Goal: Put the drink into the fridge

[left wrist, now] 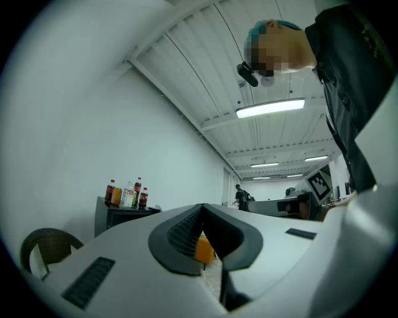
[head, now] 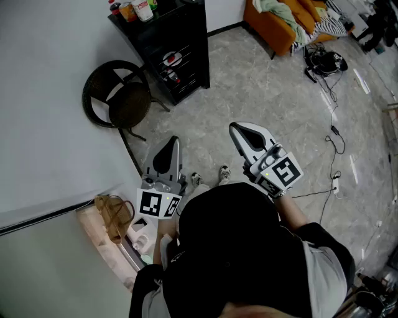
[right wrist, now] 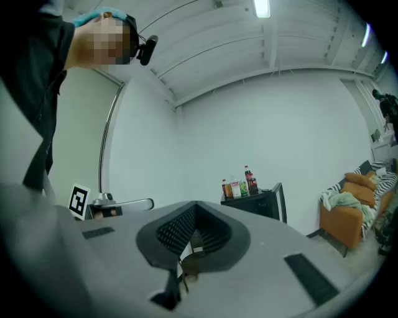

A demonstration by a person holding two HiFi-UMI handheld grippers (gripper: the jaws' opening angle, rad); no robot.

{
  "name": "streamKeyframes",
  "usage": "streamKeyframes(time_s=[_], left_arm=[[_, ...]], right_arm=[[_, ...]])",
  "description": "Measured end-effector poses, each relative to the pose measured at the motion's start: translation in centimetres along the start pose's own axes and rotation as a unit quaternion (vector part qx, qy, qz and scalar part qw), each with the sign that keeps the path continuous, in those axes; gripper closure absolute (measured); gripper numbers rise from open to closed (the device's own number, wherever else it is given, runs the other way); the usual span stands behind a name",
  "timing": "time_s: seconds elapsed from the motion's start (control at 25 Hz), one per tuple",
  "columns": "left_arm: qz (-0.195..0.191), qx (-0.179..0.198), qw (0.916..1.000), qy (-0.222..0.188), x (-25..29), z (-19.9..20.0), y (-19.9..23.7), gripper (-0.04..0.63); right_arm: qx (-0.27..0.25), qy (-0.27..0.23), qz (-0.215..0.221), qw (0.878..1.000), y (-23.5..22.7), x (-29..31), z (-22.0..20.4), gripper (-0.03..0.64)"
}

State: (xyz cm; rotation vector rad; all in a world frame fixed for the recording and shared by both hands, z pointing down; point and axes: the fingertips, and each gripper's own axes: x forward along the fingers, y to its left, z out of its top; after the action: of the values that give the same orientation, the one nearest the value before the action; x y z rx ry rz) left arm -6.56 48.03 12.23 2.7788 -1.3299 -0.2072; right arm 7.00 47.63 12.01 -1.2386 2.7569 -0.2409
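Note:
Several drink bottles (head: 138,9) stand on top of a black fridge with a glass door (head: 177,59) at the far wall. The same bottles (left wrist: 127,194) show small and distant in the left gripper view, and as bottles (right wrist: 239,185) on the fridge (right wrist: 267,202) in the right gripper view. My left gripper (head: 172,141) and right gripper (head: 236,128) are held side by side in front of my body, pointing level toward the fridge, well short of it. Both have their jaws shut with nothing between them: left gripper (left wrist: 202,208), right gripper (right wrist: 195,205).
A round dark wicker chair (head: 118,96) stands left of the fridge by the white wall. An orange sofa (head: 283,22) with cloths sits far right. Cables (head: 333,133) trail over the grey tiled floor. A tan bag (head: 113,214) lies on a low shelf at my left.

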Motion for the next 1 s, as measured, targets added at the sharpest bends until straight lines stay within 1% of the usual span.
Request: streamKeyframes(time_s=[0.2,0.4,0.6,0.72,0.8,1.0], left_arm=[[0.000,0.003,1.0000,0.003,0.3,-0.6,-0.4,0.586],[0.009,0.008,0.9999,0.005,0.5,-0.9,-1.3,0.586],[0.017,0.013,0.9997,0.007,1.2,-1.3,-2.3,0.586],[0.019,0.013,0.9997,0.002,2.0,-1.5,-3.1,0.586],[0.022,0.013,0.9997,-0.002,2.6,-1.6,-3.6,0.586],[0.035,0.003,0.9994,-0.001,3.7,-2.7,-4.3,0.586]], right_arm=[[-0.002,-0.003,0.000,1.000,-0.7,-0.1,-0.3,0.615],[-0.009,-0.007,0.005,1.000,-1.7,-0.8,-0.5,0.615],[-0.003,-0.008,0.020,1.000,-2.1,-1.4,-0.3,0.615],[-0.008,-0.014,0.018,1.000,-3.1,-2.2,-0.1,0.615],[-0.011,-0.009,0.020,1.000,-3.8,-2.8,-0.2,0.615],[0.003,0.000,0.015,1.000,-6.0,-4.1,-0.8,0.614]])
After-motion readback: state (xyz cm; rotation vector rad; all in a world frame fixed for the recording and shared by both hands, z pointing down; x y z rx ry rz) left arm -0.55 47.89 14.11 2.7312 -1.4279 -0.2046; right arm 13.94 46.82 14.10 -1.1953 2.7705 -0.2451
